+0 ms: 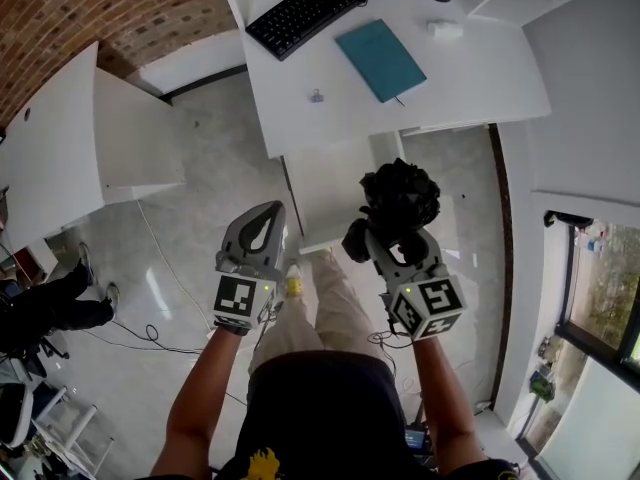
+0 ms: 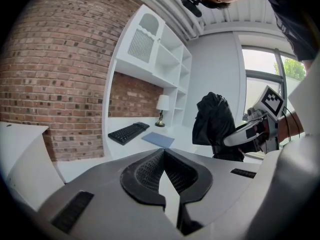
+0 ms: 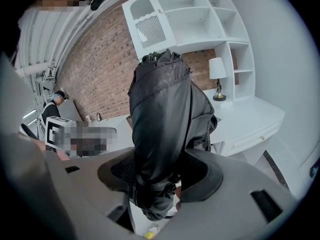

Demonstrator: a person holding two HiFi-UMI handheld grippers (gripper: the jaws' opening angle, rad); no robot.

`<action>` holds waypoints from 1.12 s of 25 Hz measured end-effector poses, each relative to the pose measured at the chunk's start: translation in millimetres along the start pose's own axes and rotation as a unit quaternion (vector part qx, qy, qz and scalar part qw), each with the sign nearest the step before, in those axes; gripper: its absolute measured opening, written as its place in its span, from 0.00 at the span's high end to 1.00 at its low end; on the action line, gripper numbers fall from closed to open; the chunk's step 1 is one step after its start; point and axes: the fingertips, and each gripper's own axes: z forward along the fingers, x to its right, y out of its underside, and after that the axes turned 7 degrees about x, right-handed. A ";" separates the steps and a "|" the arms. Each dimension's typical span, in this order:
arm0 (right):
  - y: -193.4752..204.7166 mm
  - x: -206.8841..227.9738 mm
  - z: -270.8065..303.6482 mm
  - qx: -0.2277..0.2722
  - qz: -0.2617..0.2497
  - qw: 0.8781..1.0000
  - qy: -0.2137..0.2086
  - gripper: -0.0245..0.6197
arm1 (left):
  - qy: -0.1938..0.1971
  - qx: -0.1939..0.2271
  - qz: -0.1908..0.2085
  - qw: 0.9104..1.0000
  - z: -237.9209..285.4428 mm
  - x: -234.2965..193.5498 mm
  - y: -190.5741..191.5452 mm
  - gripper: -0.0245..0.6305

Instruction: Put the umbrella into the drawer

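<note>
clamping the folded black umbrella [image 3: 162, 109] in the right gripper [image 3: 159, 176], with both pads pressing on the bundled fabric and the jaws partly apart around it. holding it upright in the air, off every surface, just in front of the white desk [image 1: 480, 68] in the head view. carrying nothing in the left gripper [image 2: 162, 153], with jaw tips touching, near the right one and level with it. showing a black keyboard [image 1: 315, 8] and a teal notebook [image 1: 380, 58] lying on the desk.
</note>
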 end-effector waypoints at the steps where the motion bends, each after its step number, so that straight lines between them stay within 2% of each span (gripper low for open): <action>1: 3.3 0.6 3.9 -0.002 0.002 1.000 -0.001 0.60 | 0.000 -0.002 0.002 1.000 2.3 -1.4 4.8 0.94; 10: 24.2 21.2 28.2 -0.031 0.014 0.999 -0.011 0.60 | 0.003 -0.019 0.004 1.000 33.2 -3.0 28.7 0.94; 19: 45.4 47.0 56.3 -0.048 0.074 0.996 -0.012 0.60 | 0.015 -0.025 -0.001 1.000 57.9 7.3 54.8 0.94; 28: 62.2 60.4 87.2 -0.068 0.059 0.996 -0.008 0.60 | 0.015 -0.041 -0.010 0.999 69.6 3.3 73.0 0.94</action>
